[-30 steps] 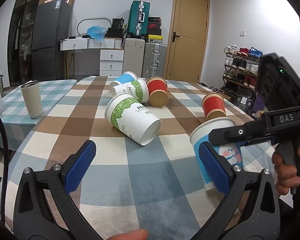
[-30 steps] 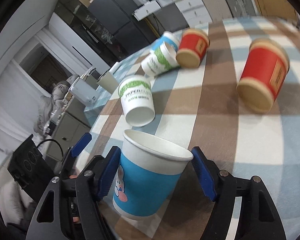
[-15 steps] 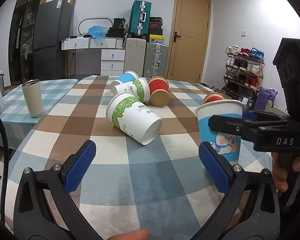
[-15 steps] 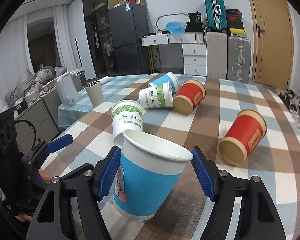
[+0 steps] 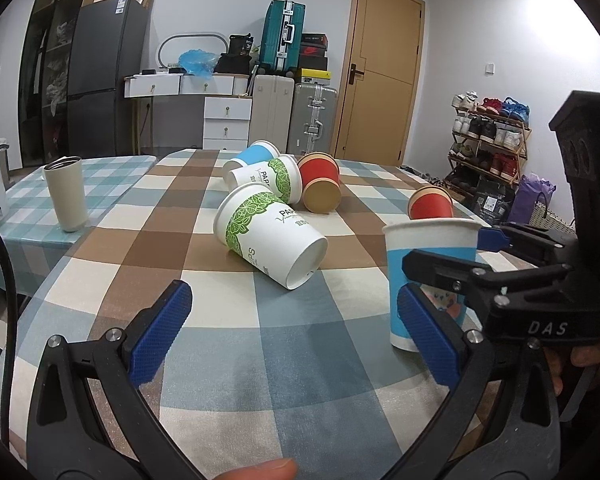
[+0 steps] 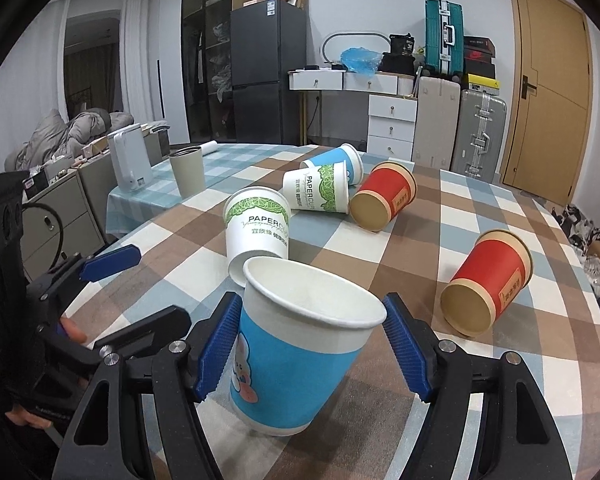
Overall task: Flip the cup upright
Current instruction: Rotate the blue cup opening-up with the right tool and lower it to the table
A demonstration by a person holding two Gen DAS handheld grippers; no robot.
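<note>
Currently | blue-and-white paper cup is clamped mouth-up by right gripper, base on checkered desk | left gripper is held apart, empty.

low tabletop views, side by side, sharing fallen cups

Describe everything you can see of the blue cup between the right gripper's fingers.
The blue cup is a paper cup with a white band below a rolled rim, a white inside that looks empty, and a small cartoon figure printed on its blue wall. It stands mouth up, base on the checked tablecloth, in the left wrist view upright. The right gripper brackets it just under the rim; the left pad seems to touch it, and a narrow gap shows at the right pad.
</note>
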